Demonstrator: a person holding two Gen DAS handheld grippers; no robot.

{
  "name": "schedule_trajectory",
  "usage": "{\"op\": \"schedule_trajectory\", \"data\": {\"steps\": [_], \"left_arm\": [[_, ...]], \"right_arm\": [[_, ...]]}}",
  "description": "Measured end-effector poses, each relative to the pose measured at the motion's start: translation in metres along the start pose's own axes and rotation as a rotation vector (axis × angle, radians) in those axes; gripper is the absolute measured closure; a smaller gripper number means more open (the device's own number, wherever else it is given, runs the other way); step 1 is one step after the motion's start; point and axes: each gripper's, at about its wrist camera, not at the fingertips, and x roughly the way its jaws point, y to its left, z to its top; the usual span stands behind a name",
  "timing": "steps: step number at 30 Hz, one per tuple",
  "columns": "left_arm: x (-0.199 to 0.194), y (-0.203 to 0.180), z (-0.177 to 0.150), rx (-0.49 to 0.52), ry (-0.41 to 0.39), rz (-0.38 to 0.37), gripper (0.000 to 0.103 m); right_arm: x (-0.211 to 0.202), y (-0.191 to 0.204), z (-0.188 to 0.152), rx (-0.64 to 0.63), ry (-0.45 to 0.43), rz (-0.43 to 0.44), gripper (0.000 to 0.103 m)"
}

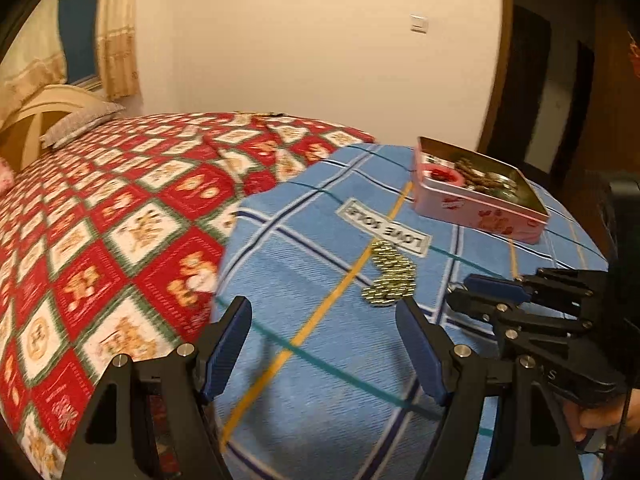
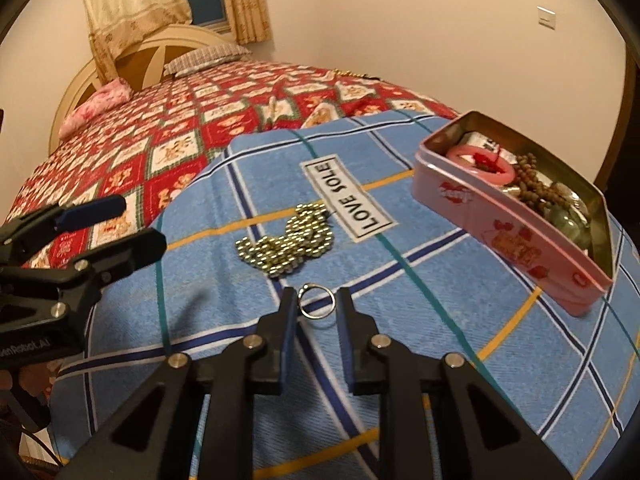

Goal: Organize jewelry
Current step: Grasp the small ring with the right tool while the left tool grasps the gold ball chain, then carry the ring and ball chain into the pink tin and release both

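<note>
A gold bead chain (image 2: 286,242) lies bunched on the blue plaid cloth (image 2: 400,340), beside the "LOVE SOLE" label; it also shows in the left wrist view (image 1: 390,274). A small silver ring (image 2: 317,301) lies on the cloth between the fingertips of my right gripper (image 2: 317,300), whose jaws stand narrowly apart around it without clearly pinching it. An open pink tin (image 2: 516,216) at the right holds a pink bangle (image 2: 480,162), brown beads and other pieces; it also shows in the left wrist view (image 1: 480,196). My left gripper (image 1: 324,320) is open and empty, just short of the chain.
The blue cloth lies on a bed with a red patterned bedspread (image 1: 100,220). Pillows (image 2: 204,58) and a headboard are at the far end. A wall with a switch (image 1: 419,23) and a dark doorway (image 1: 552,92) stand behind the tin.
</note>
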Motion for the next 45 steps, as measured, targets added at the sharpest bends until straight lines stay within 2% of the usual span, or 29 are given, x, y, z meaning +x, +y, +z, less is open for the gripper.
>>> {"op": "schedule_trajectory", "data": {"steps": [7,11,13,15,17,20,22,23,25,27,31,35,40,45], "left_arm": [[0.031,-0.037,0.015,0.128,0.067,-0.082,0.029],[0.053,-0.046,0.024,0.124,0.125,-0.099,0.029],[0.063,-0.047,0.027,0.114,0.151,-0.079,0.029],[0.069,-0.049,0.027,0.111,0.172,-0.075,0.036],[0.077,-0.049,0.027,0.099,0.21,-0.095,0.057],[0.081,-0.051,0.027,0.11,0.22,-0.093,0.058],[0.082,-0.056,0.026,0.137,0.216,-0.077,0.062],[0.083,-0.056,0.026,0.141,0.214,-0.083,0.072],[0.083,-0.055,0.026,0.138,0.213,-0.112,0.084],[0.082,-0.052,0.027,0.123,0.21,-0.129,0.089],[0.077,-0.051,0.027,0.085,0.194,-0.154,0.091],[0.055,-0.054,0.025,0.049,0.095,-0.206,0.091],[0.03,-0.057,0.024,0.026,-0.021,-0.221,0.091],[0.026,-0.069,0.025,0.031,-0.041,-0.265,0.091]], "right_arm": [[-0.007,-0.016,0.001,0.056,-0.034,-0.036,0.08],[-0.015,-0.03,-0.001,0.094,-0.057,-0.062,0.08],[-0.018,-0.041,-0.002,0.136,-0.064,-0.06,0.08],[-0.02,-0.048,-0.002,0.165,-0.072,-0.061,0.08],[-0.021,-0.052,-0.002,0.177,-0.076,-0.066,0.08],[-0.02,-0.054,-0.001,0.182,-0.077,-0.068,0.08],[-0.02,-0.055,0.0,0.182,-0.082,-0.069,0.08],[-0.021,-0.055,0.0,0.183,-0.086,-0.068,0.08],[-0.023,-0.056,0.0,0.186,-0.094,-0.066,0.08],[-0.024,-0.059,0.0,0.195,-0.104,-0.061,0.08],[-0.034,-0.064,0.0,0.226,-0.158,-0.028,0.08],[-0.04,-0.067,0.001,0.243,-0.192,-0.035,0.08],[-0.044,-0.073,0.001,0.262,-0.209,-0.098,0.08],[-0.051,-0.079,-0.001,0.288,-0.232,-0.146,0.08]]}}
